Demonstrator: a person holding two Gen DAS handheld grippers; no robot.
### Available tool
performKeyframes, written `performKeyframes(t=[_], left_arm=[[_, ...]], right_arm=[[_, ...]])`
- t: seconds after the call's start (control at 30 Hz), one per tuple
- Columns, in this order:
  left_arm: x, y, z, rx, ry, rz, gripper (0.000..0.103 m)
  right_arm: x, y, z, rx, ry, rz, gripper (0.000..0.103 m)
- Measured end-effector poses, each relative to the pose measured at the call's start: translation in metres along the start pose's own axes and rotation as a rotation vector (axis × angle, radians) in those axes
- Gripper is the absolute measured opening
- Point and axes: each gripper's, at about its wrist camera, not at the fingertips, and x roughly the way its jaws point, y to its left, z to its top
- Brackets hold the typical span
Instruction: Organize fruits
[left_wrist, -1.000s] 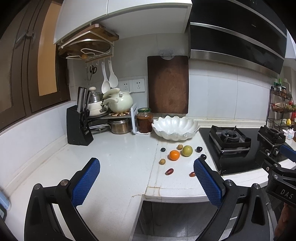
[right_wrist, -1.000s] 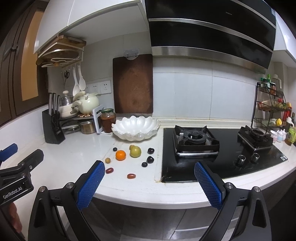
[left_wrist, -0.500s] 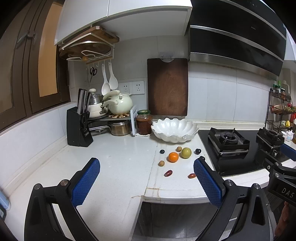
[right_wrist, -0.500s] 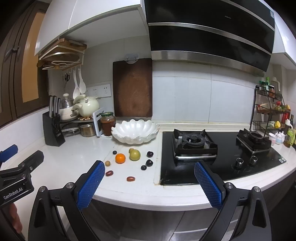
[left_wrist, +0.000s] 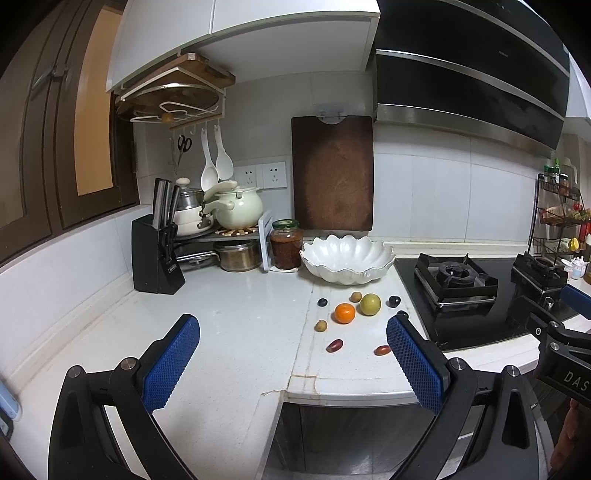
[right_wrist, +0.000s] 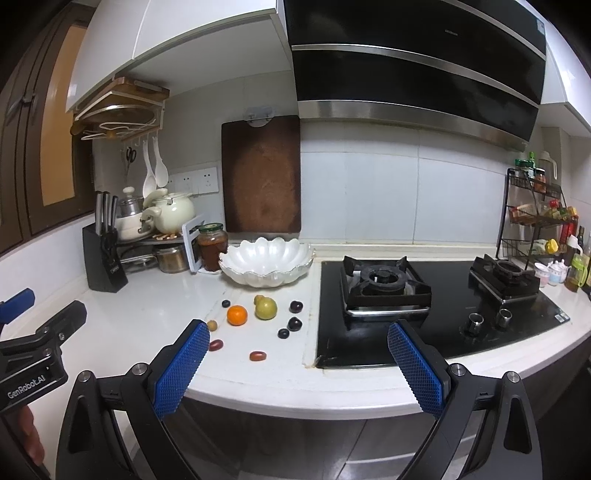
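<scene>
Several small fruits lie loose on the white counter (left_wrist: 236, 325) in front of an empty white scalloped bowl (left_wrist: 347, 258) (right_wrist: 266, 263): an orange (left_wrist: 344, 312) (right_wrist: 236, 315), a green-yellow fruit (left_wrist: 370, 304) (right_wrist: 265, 308), dark plums (right_wrist: 295, 323), red oblong fruits (left_wrist: 334, 345) (right_wrist: 257, 355) and small tan ones (left_wrist: 320, 325). My left gripper (left_wrist: 291, 362) is open, held back from the counter's front edge, nothing between its blue pads. My right gripper (right_wrist: 299, 363) is open too, well short of the fruits, and it shows at the right edge of the left wrist view (left_wrist: 561, 332).
A black gas hob (right_wrist: 436, 299) lies right of the fruits. A jar (left_wrist: 286, 249), pots on a rack (left_wrist: 229, 218) and a knife block (left_wrist: 157, 254) stand at the back left. A cutting board (left_wrist: 332, 173) leans on the wall. A spice rack (right_wrist: 535, 221) is far right.
Both wrist views have tilted up slightly, so the counter and fruits sit a little lower in the frames. Both grippers stay open; no fruit has moved.
</scene>
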Motion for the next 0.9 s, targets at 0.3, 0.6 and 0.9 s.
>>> performKeyframes(t=[0.3, 0.6, 0.9], left_arm=[[-0.0002, -0.0016, 0.0005, -0.001, -0.002, -0.001, 0.103], [0.0002, -0.0014, -0.0001, 0.003, 0.000, 0.003, 0.103], [0.0053, -0.0035, -0.0004, 0.000, 0.015, 0.000, 0.103]], right_arm=[[-0.0007, 0.0008, 0.0013, -0.002, -0.005, 0.002, 0.099], [0.0005, 0.0034, 0.0026, -0.005, -0.005, 0.007, 0.099], [0.0049, 0.0007, 0.0013, -0.005, 0.001, 0.010, 0.099]])
